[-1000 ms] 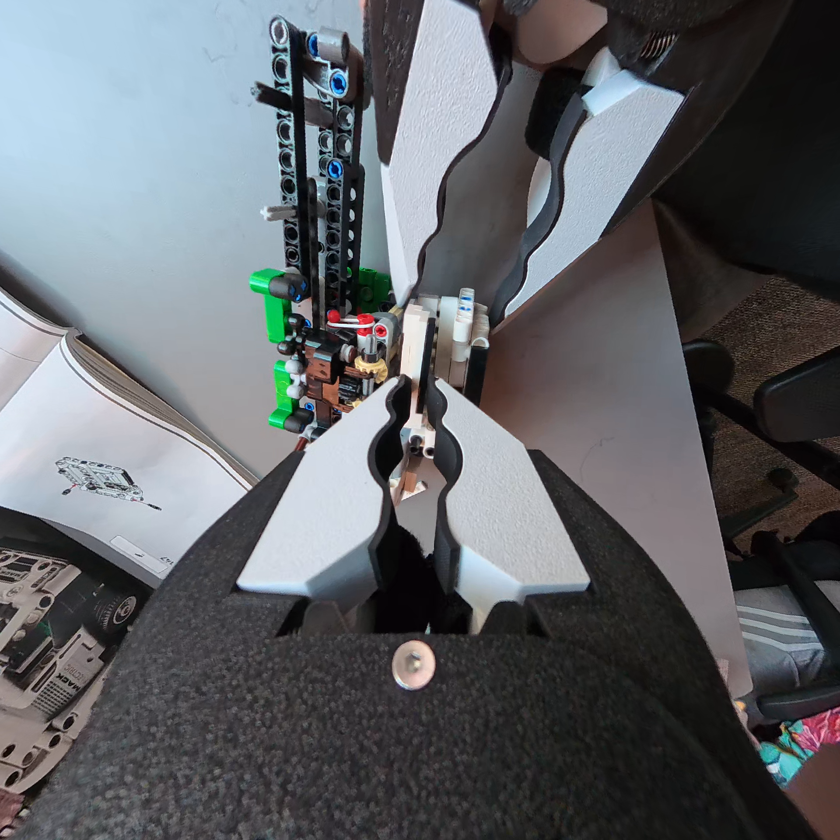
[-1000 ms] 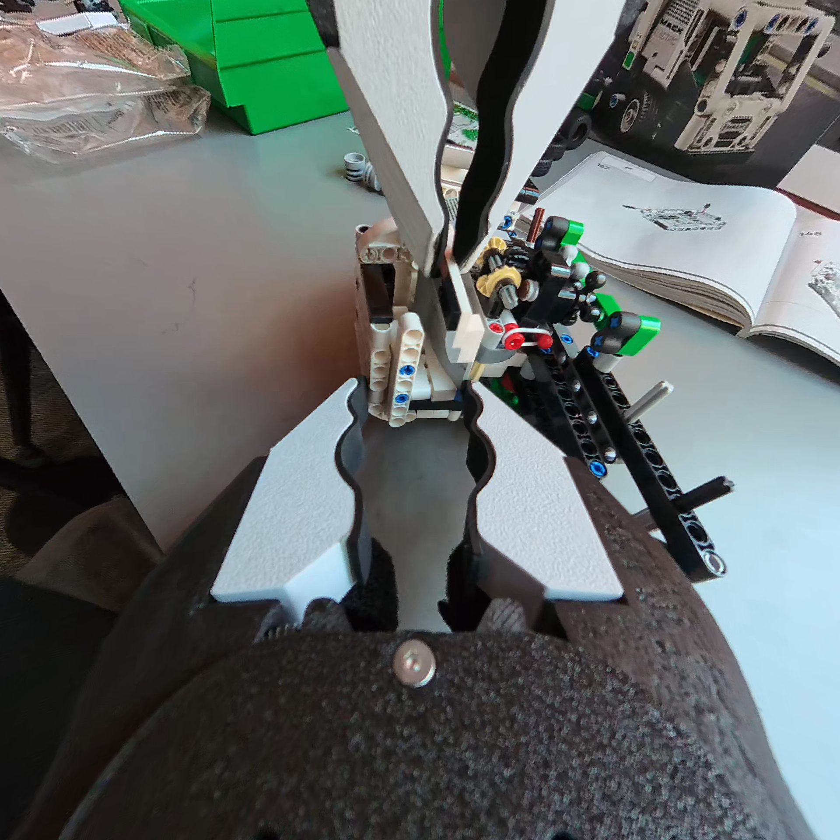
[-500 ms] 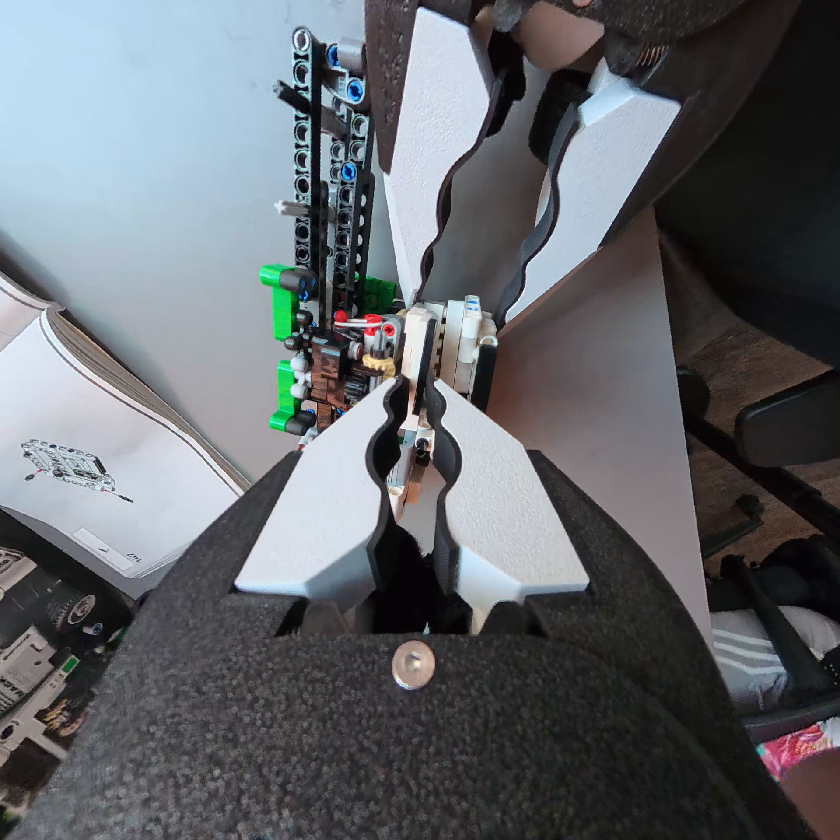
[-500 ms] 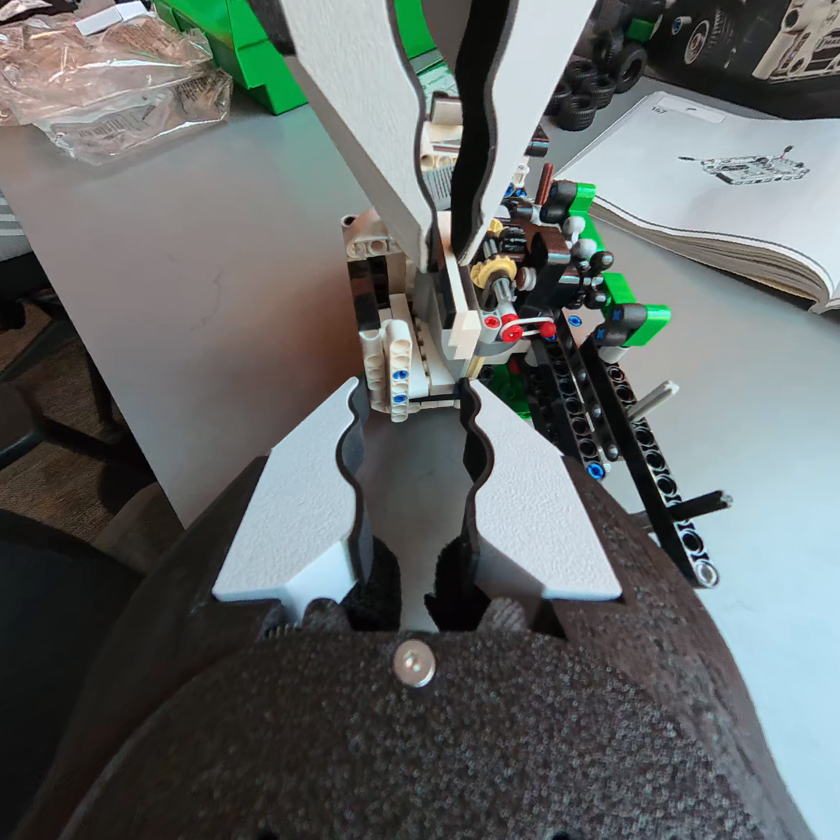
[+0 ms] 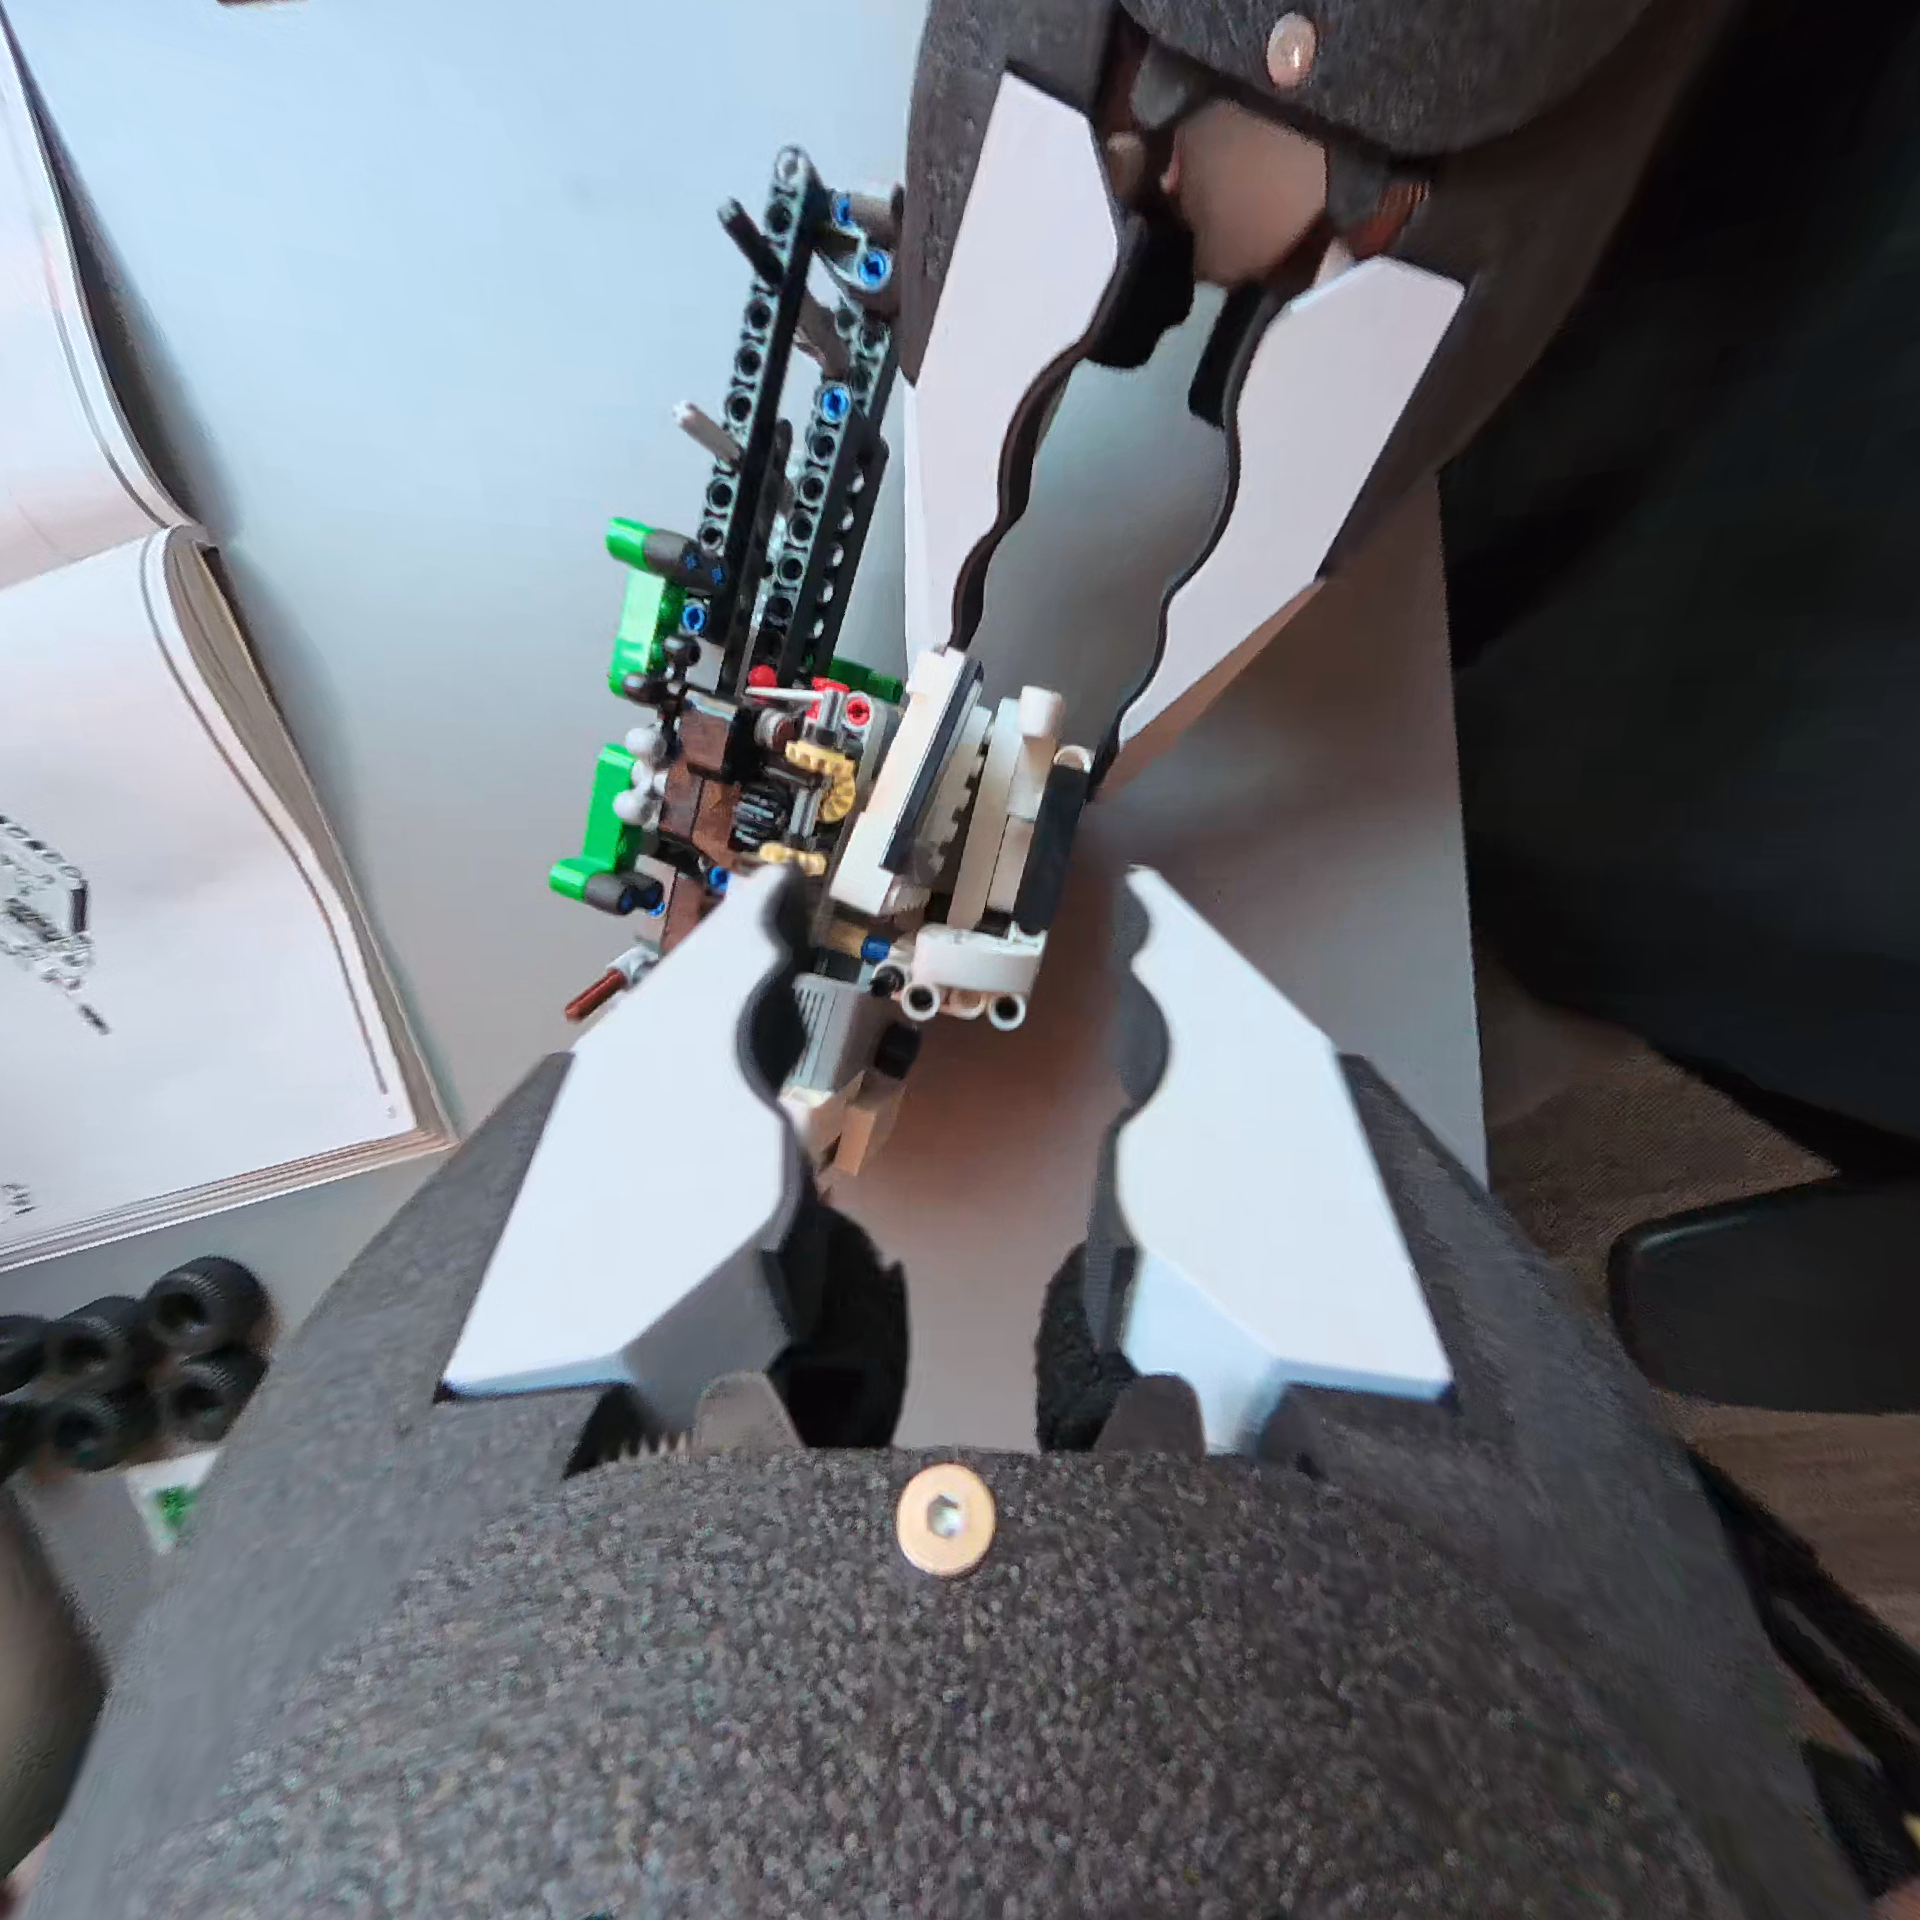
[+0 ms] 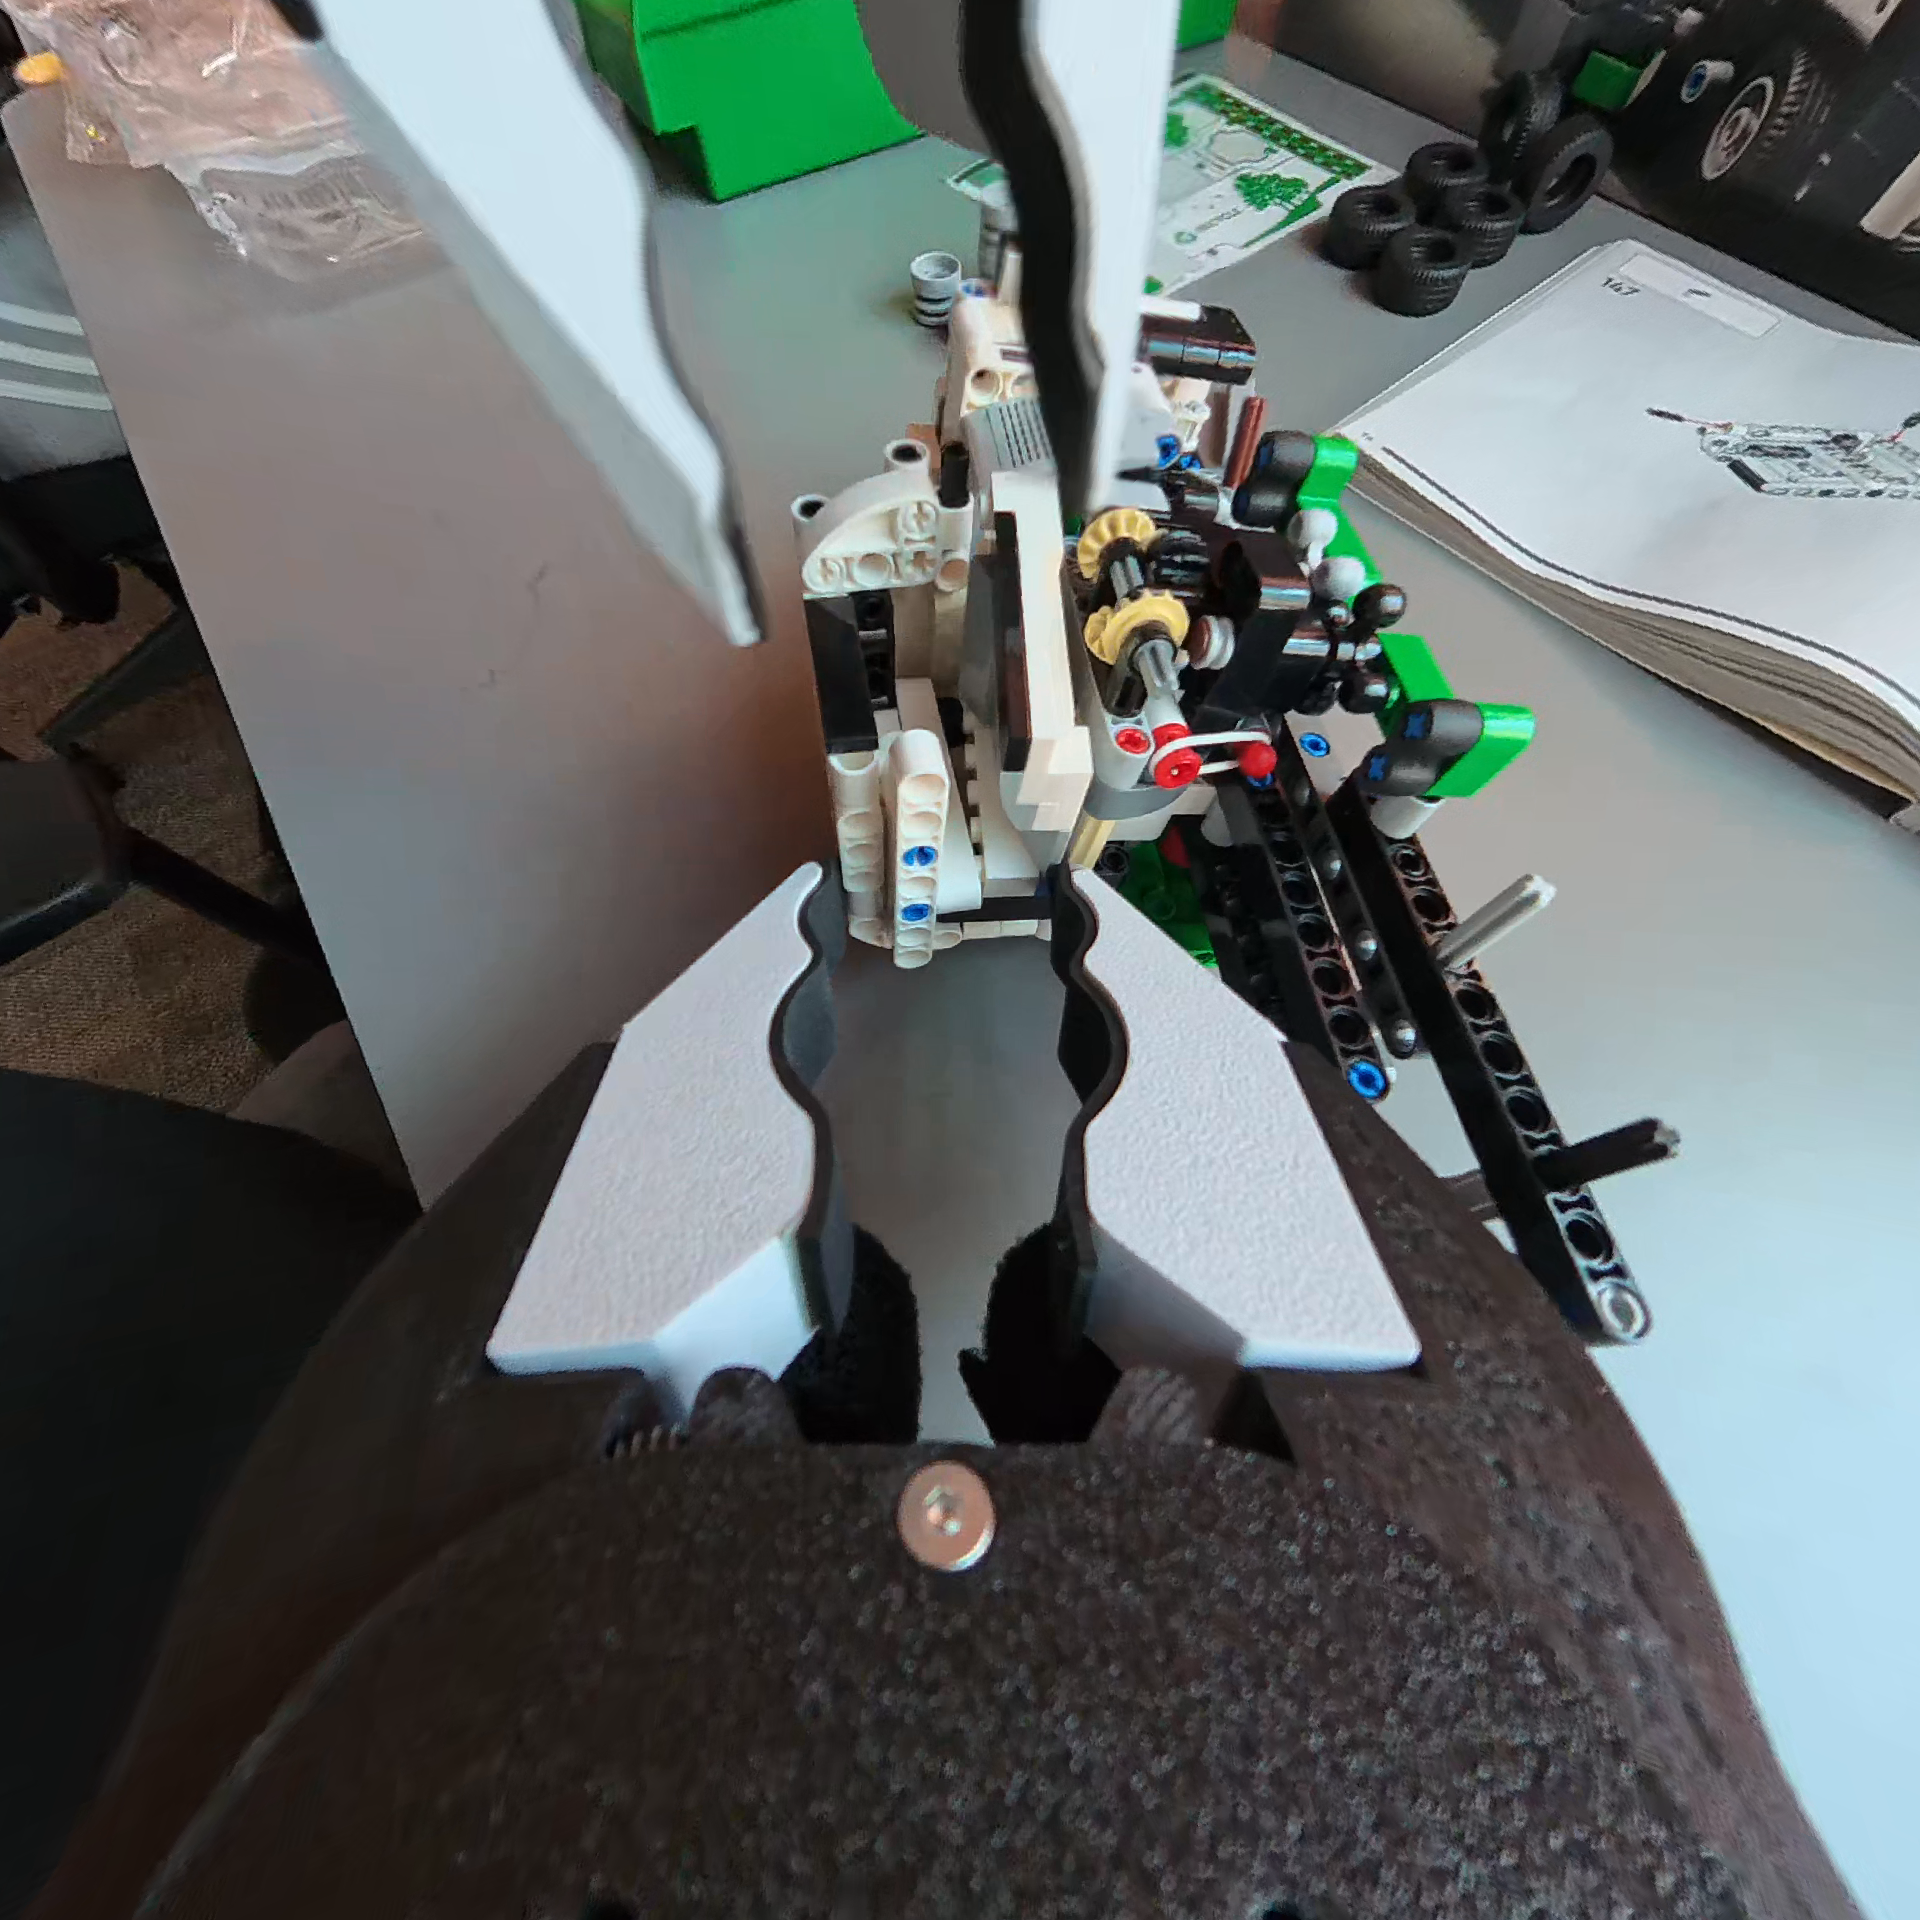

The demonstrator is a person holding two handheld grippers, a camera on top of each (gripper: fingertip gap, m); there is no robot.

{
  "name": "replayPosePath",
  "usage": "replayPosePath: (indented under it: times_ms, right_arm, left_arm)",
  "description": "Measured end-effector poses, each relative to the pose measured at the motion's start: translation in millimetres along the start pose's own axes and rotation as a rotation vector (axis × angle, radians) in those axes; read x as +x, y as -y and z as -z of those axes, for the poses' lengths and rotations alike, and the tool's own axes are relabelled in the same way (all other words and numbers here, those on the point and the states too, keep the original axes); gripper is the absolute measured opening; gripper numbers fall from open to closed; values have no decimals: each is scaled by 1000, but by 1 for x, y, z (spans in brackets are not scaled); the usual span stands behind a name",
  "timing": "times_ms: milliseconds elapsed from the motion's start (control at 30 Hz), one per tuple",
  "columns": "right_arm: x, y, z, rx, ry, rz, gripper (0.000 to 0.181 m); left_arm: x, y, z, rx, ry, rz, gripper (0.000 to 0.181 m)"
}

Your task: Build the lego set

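Your left tongs (image 5: 951, 914) stand wide open and grip nothing; one tip lies just beside the brown and black gear section of the lego model (image 5: 883, 800), the other is clear of it. Your right tongs (image 6: 940, 894) are parted to about the width of the model's white block (image 6: 935, 831), with the tips at its two sides. I cannot tell whether they press on it or only bracket it. The model rests on the grey desk (image 6: 499, 582) close to the desk's near edge, its black beams (image 6: 1455, 1039) running along the surface. An open instruction booklet (image 6: 1662, 499) lies beside the model, farther in from that edge. Loose black tyres (image 6: 1455, 218) sit beyond the booklet, a green box (image 6: 748, 94) and a clear plastic bag (image 6: 239, 156) toward the far side.
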State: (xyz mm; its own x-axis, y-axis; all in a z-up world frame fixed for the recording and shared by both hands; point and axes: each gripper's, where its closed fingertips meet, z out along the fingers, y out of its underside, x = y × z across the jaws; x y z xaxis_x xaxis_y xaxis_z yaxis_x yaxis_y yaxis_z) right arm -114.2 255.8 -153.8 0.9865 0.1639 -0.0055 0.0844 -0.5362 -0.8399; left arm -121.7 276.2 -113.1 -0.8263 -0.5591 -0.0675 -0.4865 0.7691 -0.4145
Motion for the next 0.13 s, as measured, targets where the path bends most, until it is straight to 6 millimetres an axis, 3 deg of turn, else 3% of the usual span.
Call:
replayPosePath:
  times_ms: [33, 133]
  right_arm:
    - [0, 0, 0, -7, 3, 3, 39]
    - [1, 0, 0, -20, 17, 2, 39]
  left_arm:
    - [-3, 0, 2, -11, 28, -12, 45]
    - [1, 2, 3, 1, 53, -45, 47]
